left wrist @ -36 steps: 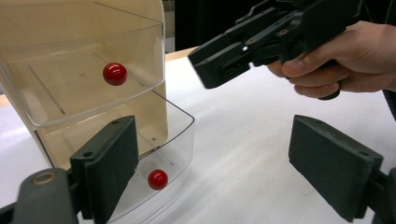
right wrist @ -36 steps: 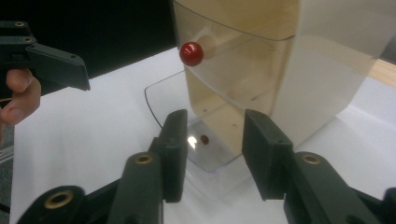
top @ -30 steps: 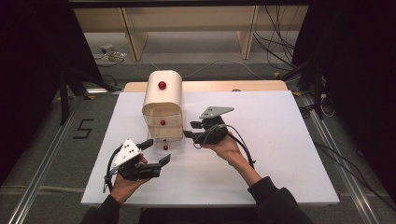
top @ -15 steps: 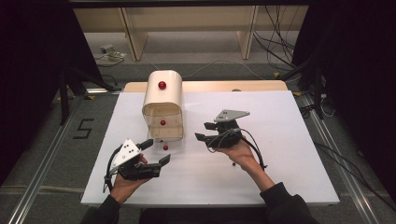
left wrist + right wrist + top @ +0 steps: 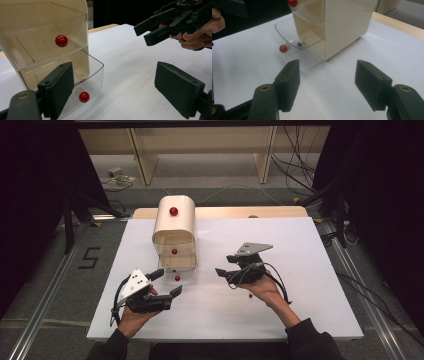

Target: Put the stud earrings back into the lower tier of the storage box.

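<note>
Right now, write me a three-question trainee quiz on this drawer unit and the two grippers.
1. True or false: the bottom drawer of the cream drawer unit stands pulled out, while the upper drawer is pushed in.
2. Multiple choice: the left gripper is A) shut on a knob, B) open and empty, C) inside the drawer.
3. Fill in: each clear drawer has a small round ____ knob on its front.

Key:
1. True; the bottom drawer juts past the unit's front.
2. B; its jaws stand wide apart over the white table. The right gripper is open too.
3. Red.
</note>
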